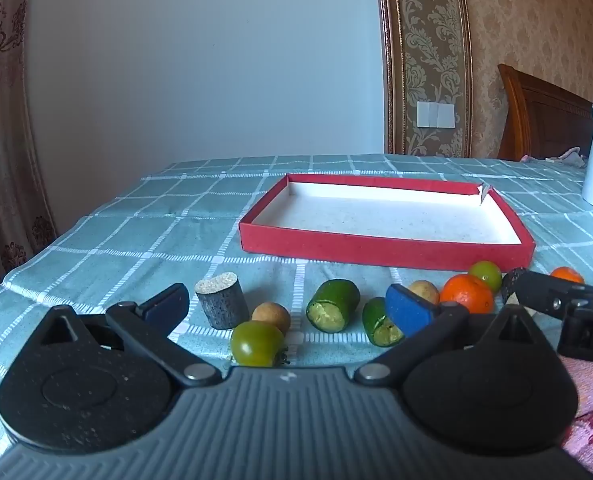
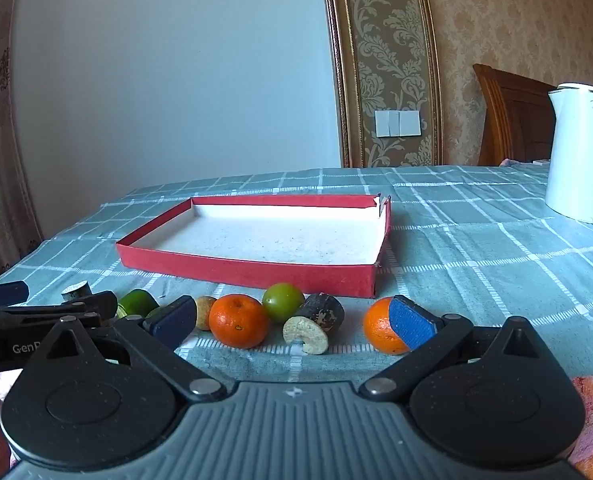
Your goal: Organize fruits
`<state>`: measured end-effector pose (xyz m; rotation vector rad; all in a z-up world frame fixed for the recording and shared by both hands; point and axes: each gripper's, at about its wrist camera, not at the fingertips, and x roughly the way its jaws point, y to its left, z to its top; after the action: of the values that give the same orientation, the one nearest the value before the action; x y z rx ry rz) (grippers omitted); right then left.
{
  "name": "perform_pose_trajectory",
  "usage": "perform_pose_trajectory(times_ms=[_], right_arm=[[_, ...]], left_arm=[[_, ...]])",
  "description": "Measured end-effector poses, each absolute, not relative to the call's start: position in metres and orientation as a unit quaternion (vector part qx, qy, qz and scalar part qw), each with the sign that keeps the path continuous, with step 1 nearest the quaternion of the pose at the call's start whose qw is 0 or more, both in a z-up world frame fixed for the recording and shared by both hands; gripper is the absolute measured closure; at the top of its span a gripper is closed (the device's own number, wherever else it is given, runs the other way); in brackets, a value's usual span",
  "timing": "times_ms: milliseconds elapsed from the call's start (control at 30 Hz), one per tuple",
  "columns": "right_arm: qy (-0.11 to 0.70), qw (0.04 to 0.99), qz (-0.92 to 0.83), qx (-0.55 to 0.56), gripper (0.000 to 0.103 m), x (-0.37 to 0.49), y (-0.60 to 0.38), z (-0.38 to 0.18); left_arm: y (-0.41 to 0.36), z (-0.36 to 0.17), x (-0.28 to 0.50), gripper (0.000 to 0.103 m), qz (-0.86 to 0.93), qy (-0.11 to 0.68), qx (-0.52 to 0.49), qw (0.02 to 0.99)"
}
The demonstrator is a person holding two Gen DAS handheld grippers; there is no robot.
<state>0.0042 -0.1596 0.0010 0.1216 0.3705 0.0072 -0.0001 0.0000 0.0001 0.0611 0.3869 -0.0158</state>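
Note:
A row of fruit lies on the checked cloth in front of an empty red tray [image 1: 384, 249] [image 2: 248, 271]. In the left wrist view my left gripper [image 1: 289, 308] is open and holds nothing; beyond its pads sit a green tomato [image 1: 256, 344], a brown longan [image 1: 271, 315], a dark cut cylinder [image 1: 221, 305] and two green cut pieces [image 1: 333, 310]. My right gripper [image 2: 291, 322] is open too and holds nothing. Ahead of it lie an orange [image 2: 238, 320], a green round fruit [image 2: 282, 302] and a dark cut piece [image 2: 315, 323]. A second orange [image 2: 378, 326] is partly hidden behind the right pad.
A white electric kettle [image 2: 580, 152] stands at the back right of the table. Behind it is a wooden headboard [image 2: 512, 116], and a wall runs behind the table. The table's left edge drops off near a curtain [image 1: 0, 160]. A pink cloth [image 1: 592, 408] lies at the near right.

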Motion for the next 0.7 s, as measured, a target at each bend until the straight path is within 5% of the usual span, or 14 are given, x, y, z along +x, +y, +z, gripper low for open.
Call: perform_pose_trajectory(times_ms=[700], right_arm=[[0.169,0.984,-0.011,0.056,0.000,0.003,-0.160,-0.009]], left_arm=[[0.002,-0.006,0.001,0.000,-0.016,0.184,0.026,0.982]])
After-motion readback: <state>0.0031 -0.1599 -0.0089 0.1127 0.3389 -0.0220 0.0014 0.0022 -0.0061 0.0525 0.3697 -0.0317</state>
